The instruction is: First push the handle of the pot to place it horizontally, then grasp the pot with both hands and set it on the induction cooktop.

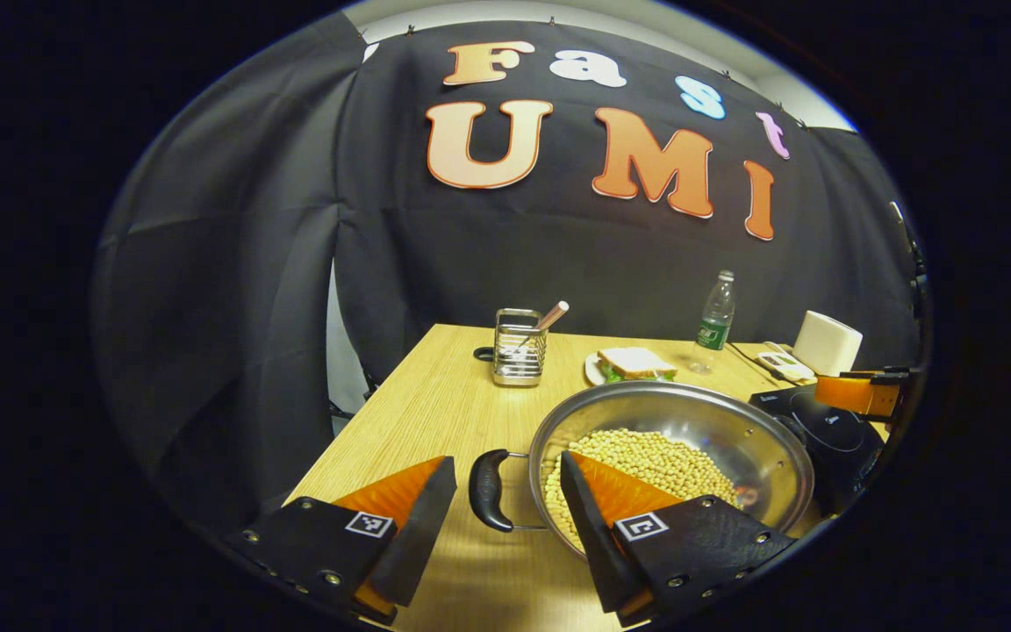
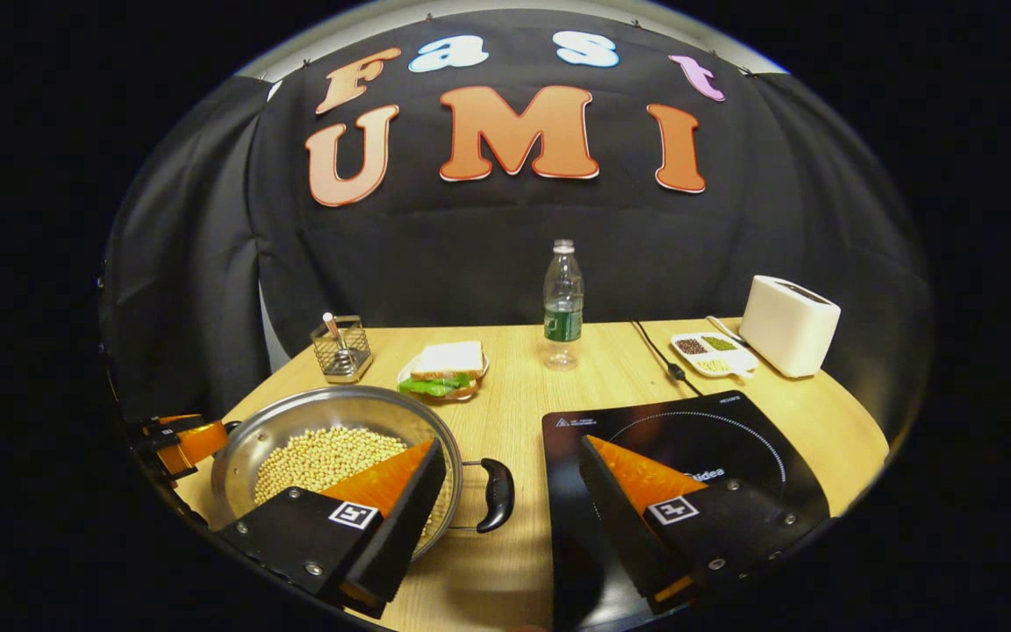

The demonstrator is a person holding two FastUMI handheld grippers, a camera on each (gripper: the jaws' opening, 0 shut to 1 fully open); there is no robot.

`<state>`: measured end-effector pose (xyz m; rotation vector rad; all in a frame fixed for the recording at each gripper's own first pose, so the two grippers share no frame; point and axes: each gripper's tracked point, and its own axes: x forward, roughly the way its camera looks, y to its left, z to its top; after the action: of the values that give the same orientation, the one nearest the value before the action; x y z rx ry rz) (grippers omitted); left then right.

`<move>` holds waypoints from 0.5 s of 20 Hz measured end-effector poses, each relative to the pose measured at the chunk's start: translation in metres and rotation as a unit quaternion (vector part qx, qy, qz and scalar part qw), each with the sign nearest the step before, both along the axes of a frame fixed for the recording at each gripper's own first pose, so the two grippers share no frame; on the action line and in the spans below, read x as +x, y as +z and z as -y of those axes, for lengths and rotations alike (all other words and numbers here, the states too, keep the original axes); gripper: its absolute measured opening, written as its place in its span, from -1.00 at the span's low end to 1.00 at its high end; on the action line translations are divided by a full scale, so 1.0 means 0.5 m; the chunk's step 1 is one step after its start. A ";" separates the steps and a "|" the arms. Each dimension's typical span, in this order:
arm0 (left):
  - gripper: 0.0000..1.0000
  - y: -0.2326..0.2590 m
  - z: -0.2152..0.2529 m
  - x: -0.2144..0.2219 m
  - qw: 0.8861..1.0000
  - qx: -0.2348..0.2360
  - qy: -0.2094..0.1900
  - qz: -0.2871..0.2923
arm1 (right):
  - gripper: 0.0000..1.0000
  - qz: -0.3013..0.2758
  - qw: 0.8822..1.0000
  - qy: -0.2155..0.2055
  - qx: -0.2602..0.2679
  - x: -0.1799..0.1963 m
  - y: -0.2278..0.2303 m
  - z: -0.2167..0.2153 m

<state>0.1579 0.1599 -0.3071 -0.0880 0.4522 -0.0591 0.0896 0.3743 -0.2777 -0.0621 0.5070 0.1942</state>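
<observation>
Left gripper (image 1: 505,478): fingers spread wide apart and clamping nothing, with the pot's near black handle (image 1: 488,490) lying in the gap between them and the right-hand finger reaching over the pot's rim. Pot (image 1: 734,430): a shallow steel vessel holding pale beans (image 1: 655,461), standing on the wooden bench (image 1: 435,395) just beside the induction cooktop (image 1: 830,434), not on it. Beyond the pot, toward the wall: a wire utensil holder (image 1: 519,347), a sandwich on a plate (image 1: 635,362), a water bottle (image 1: 716,320) and a white toaster (image 1: 826,342).

Right gripper (image 2: 510,470): fingers likewise wide apart and holding nothing; one finger lies over the pot's rim (image 2: 435,430), the other over the black cooktop surface (image 2: 734,430), and the pot's second handle (image 2: 497,494) sits between them, lying level. In the right gripper view the left gripper (image 2: 181,443) appears at the pot's far edge. A small divided dish (image 2: 714,351) rests near the toaster (image 2: 788,325), beside a dark cable (image 2: 659,351).
</observation>
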 end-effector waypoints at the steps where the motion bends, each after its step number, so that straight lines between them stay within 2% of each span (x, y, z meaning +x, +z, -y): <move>1: 0.53 -0.014 0.003 0.002 1.000 -0.001 -0.003 -0.011 | 0.92 -0.014 1.000 0.003 -0.003 -0.002 -0.025 -0.010; 7: 0.53 -0.055 0.009 0.029 0.999 -0.010 -0.008 -0.037 | 0.92 -0.065 0.998 0.008 -0.012 0.012 -0.104 -0.037; 9: 0.53 -0.066 0.008 0.034 0.999 -0.008 -0.009 -0.040 | 0.84 -0.078 0.997 0.008 -0.011 0.016 -0.120 -0.039; 10: 0.52 -0.065 0.006 0.038 0.999 -0.011 -0.009 -0.040 | 0.75 -0.088 0.996 0.011 -0.006 0.014 -0.128 -0.044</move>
<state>0.1770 0.1568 -0.3397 -0.1092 0.5333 -0.0777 0.0968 0.3966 -0.3415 -0.0621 0.6835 0.2191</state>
